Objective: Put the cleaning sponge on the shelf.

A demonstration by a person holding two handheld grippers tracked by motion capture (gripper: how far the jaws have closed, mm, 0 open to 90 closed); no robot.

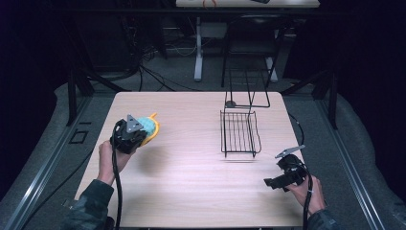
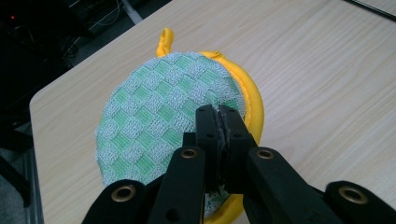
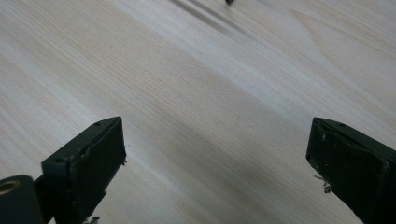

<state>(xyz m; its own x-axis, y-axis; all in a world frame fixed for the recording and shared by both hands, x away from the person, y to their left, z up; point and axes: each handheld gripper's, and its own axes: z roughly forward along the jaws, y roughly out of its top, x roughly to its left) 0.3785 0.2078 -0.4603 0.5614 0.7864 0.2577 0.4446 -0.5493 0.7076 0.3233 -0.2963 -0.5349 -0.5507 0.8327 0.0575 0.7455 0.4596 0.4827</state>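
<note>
- While the left hand-held gripper [image 2: 218,122] has its jaws pressed together on the edge of a round pot holder [image 2: 163,121], the cloth is pinched flat between the pads and hangs from them above the table [image 2: 327,70].
- Seen from the high view, that pot holder [image 1: 149,128] sits at the gripper's tip over the table's left side, near the left edge, the person's left hand [image 1: 111,155] behind it.
- Its face is a green and white check, bound in yellow piping with a small yellow loop at the far rim.
- Over on the right, the right hand-held gripper [image 1: 274,182] stands wide open and holds nothing, low over bare wood near the right front corner.
- Between the two, farther back, a black wire rack [image 1: 239,133] stands on the table, well apart from both.
</note>
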